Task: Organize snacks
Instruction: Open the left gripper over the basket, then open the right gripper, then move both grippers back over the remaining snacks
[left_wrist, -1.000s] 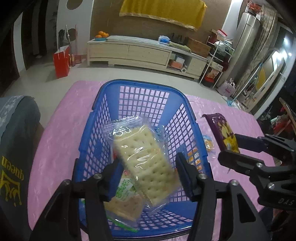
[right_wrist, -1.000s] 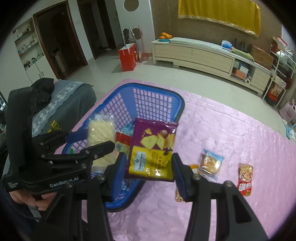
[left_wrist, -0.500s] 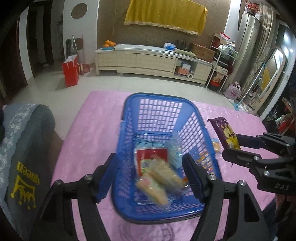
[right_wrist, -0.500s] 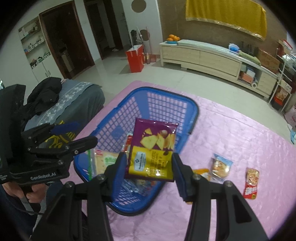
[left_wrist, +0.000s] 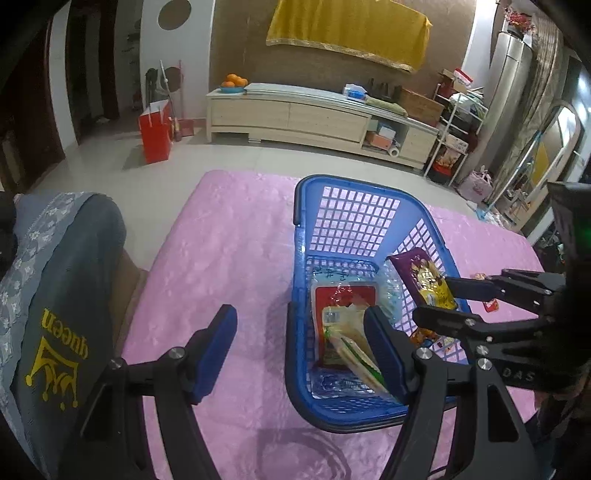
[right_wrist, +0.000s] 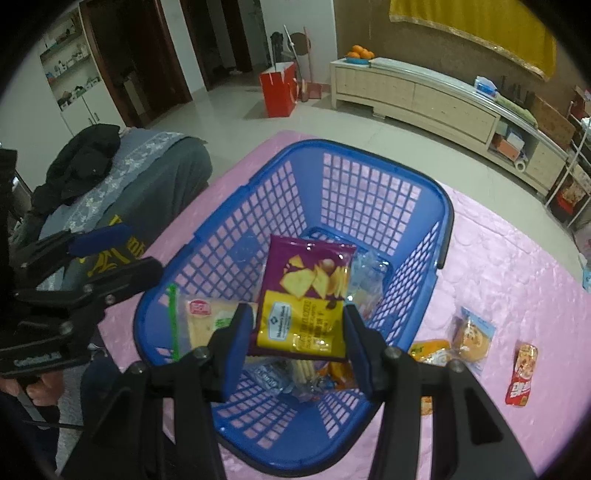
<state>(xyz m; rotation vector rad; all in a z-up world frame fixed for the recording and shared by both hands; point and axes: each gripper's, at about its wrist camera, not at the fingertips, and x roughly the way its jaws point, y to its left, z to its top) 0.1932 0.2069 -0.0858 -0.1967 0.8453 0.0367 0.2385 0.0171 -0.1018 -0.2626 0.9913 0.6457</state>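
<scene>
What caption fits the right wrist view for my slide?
Right gripper holds a purple chip bag over the blue basket, loose snacks on the pink table.

Both the left gripper (left_wrist: 299, 332) and right gripper (right_wrist: 299, 332) are black-framed with blue pads and silver screws.

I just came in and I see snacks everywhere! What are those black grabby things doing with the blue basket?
A person is tidying snacks into the blue basket on the pink table. The right gripper holds a purple chip bag over the basket, ready to drop it in. The left gripper is open and holds nothing. A cracker pack and other snacks already lie inside. A few little snack packets wait on the table beside the basket.
</scene>
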